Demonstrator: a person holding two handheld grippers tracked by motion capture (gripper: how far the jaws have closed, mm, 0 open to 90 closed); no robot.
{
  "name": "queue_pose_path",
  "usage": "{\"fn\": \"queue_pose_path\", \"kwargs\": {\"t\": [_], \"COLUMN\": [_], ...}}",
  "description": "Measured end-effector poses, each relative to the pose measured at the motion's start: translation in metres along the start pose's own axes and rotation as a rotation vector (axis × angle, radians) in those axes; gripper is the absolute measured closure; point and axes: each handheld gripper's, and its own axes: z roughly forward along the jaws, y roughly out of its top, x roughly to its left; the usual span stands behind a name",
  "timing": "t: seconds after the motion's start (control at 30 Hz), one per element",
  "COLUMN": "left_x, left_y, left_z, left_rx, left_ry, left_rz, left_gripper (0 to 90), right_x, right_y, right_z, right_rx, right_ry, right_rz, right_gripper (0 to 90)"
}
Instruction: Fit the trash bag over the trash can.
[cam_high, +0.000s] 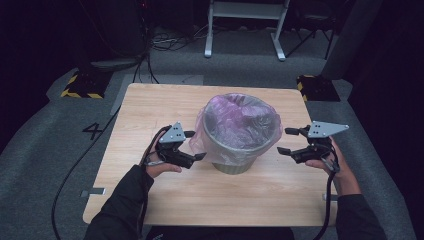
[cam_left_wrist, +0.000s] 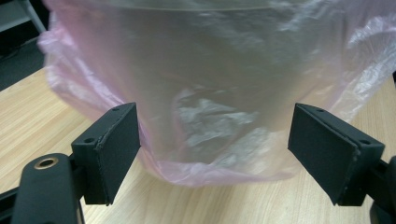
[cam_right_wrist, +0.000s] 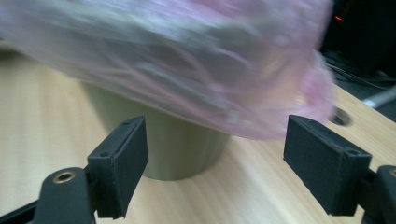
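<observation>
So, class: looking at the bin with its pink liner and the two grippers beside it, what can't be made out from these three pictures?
- The bottom of the bin, high view: the crumpled pink bag covers it, so any contents can't be told.
- The bag's surface, right gripper view: motion blur smears it.
- The bin's rim, left gripper view: cut off by the top edge.
- The bin's far side, high view: hidden by its own wall.

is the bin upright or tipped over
Upright: the bin stands on its base on the table, mouth facing up, with the pink bag folded over its rim.
</observation>
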Motion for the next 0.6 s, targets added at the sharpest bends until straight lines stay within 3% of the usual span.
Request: {"fn": "queue_pose_path", "kwargs": {"t": [0.07,0.13,0.23,0.3,0.37,0.5,0.6], "left_x": [-0.003,-0.004,-0.006,-0.006,-0.007,-0.009,-0.010], "left_y": [0.000,-0.001,-0.003,-0.004,-0.006,-0.012,-0.017], "left_z": [0.005,0.008,0.014,0.016,0.017,0.022,0.026], "left_rx": [-0.004,-0.018,0.004,0.010,0.007,0.038,0.060], "left_ry": [0.018,0.019,0.057,0.084,0.083,0.083,0.079], "left_rz": [-0.006,-0.005,0.029,0.040,0.050,0.061,0.065], "left_gripper": [26.5,43.5,64.4,75.3,86.8,89.8,89.9], "right_x": [0.006,0.009,0.014,0.017,0.019,0.021,0.021], "right_y": [0.002,0.004,0.005,0.004,0.002,-0.003,-0.007], "right_z": [0.001,0.001,0.003,0.005,0.008,0.011,0.016], "right_rx": [-0.004,-0.038,-0.063,-0.072,-0.062,-0.032,0.021], "right_ry": [-0.025,-0.024,-0.014,-0.014,-0.010,0.007,0.003], "right_rz": [-0.009,-0.010,-0.025,-0.052,-0.063,-0.078,-0.075], "right_gripper": [26.8,45.2,70.6,79.2,88.7,90.0,90.0]}}
